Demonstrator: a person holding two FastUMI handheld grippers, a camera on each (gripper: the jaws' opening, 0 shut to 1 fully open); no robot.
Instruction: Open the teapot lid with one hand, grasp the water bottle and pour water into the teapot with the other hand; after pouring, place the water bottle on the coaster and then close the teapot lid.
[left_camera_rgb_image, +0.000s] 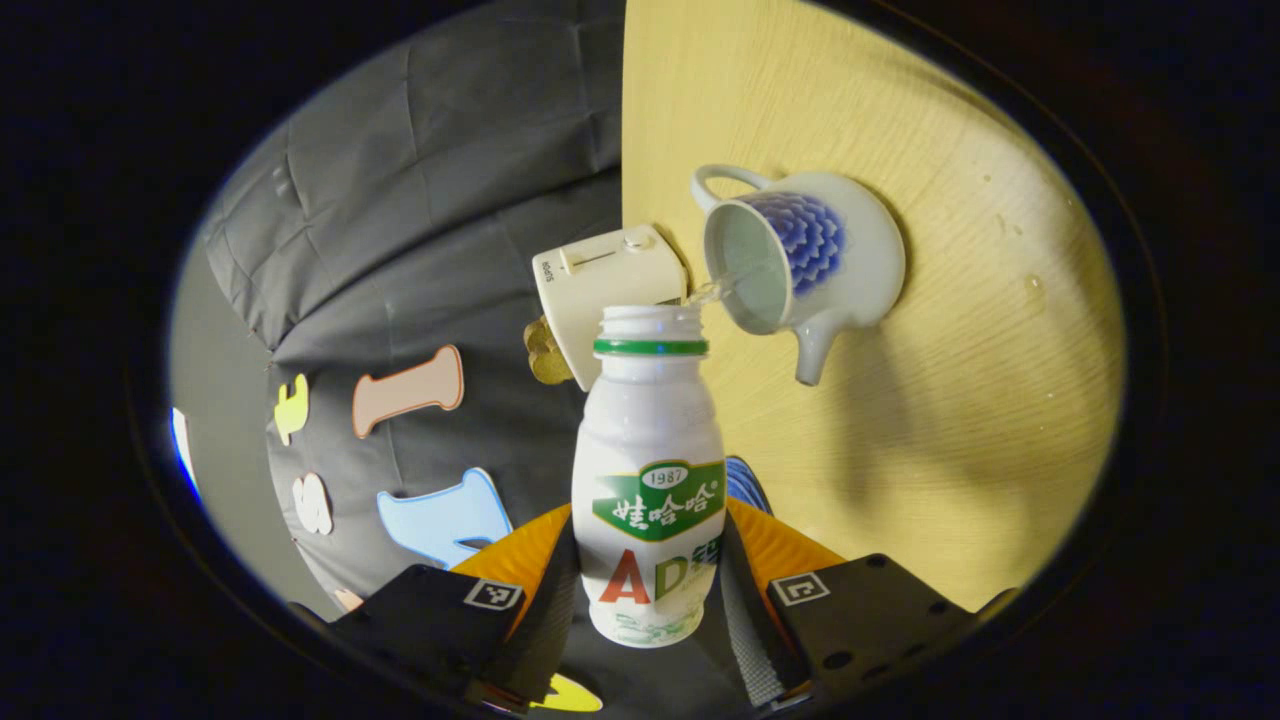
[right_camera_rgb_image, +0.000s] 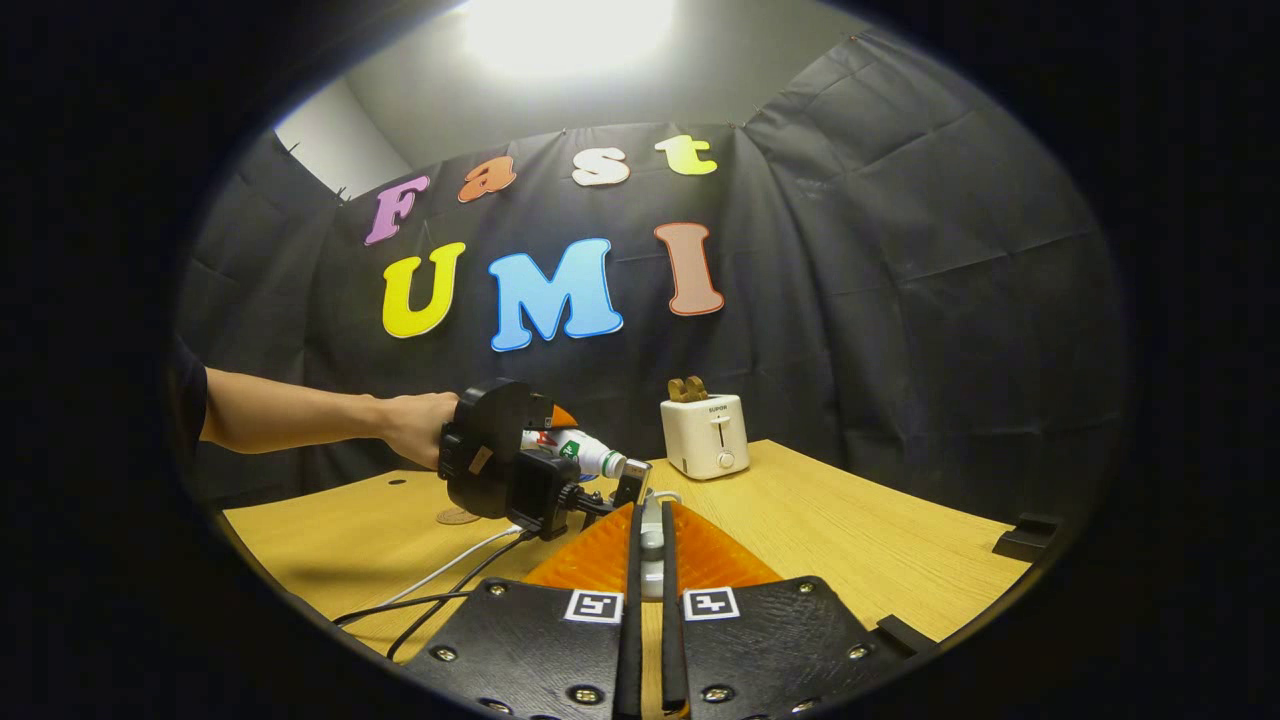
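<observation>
Just above the open teapot (left_camera_rgb_image: 800, 262), the left gripper (left_camera_rgb_image: 648, 590) is clamped on the water bottle (left_camera_rgb_image: 650, 470), tipped so a thin stream runs from its mouth into the pot; keeping the mouth over the rim should stop spills. Near the teapot, the right gripper (right_camera_rgb_image: 650, 560) pinches what looks like the teapot lid (right_camera_rgb_image: 652, 545). The toaster (left_camera_rgb_image: 610, 290) crowds one side; bare table (left_camera_rgb_image: 980, 420) lies open beyond, the coaster (right_camera_rgb_image: 458, 516) well apart.

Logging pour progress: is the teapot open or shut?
Open: the teapot has no lid on, and water streams in from the bottle.
</observation>
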